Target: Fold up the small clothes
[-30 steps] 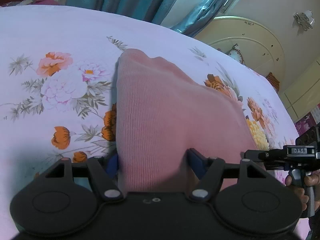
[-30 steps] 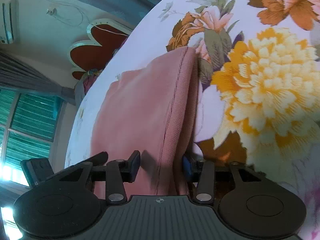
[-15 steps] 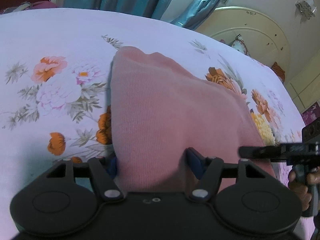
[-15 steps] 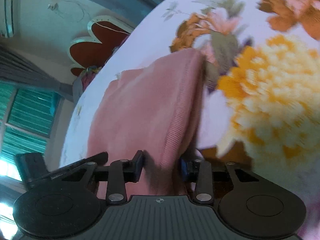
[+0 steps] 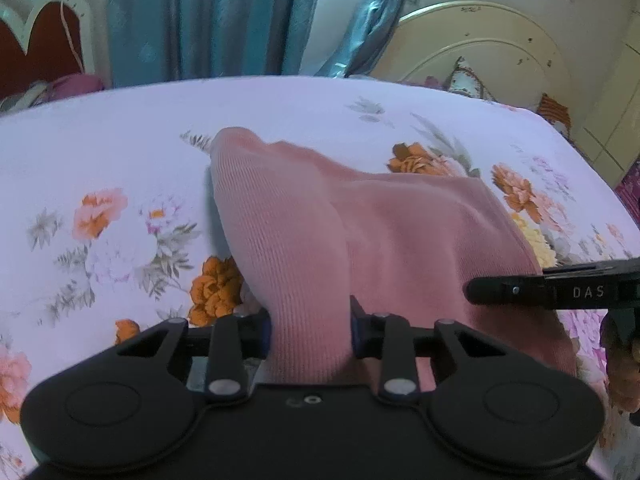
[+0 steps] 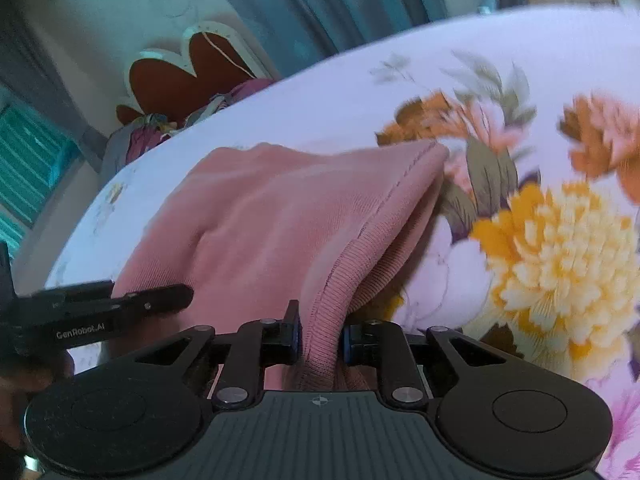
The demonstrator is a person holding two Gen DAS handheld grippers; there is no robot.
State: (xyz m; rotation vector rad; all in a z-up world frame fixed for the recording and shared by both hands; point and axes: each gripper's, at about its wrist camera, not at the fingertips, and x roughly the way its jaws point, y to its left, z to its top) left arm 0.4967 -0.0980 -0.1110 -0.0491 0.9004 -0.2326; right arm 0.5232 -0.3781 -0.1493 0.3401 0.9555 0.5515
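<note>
One pink knitted garment (image 5: 360, 220) lies across the middle of both views, and it is the only piece of clothing on the sheet. Two black grippers show: the left gripper (image 5: 311, 326) at the bottom centre of the left wrist view, and the right gripper (image 6: 320, 334) at the bottom centre of the right wrist view; each also appears at the edge of the other's view. There is one floral bedsheet (image 5: 120, 140), one teal curtain (image 5: 200, 16) at the top, and two headboards: a cream one (image 5: 480, 48) upper right, a dark red one (image 6: 172, 76) upper left.
</note>
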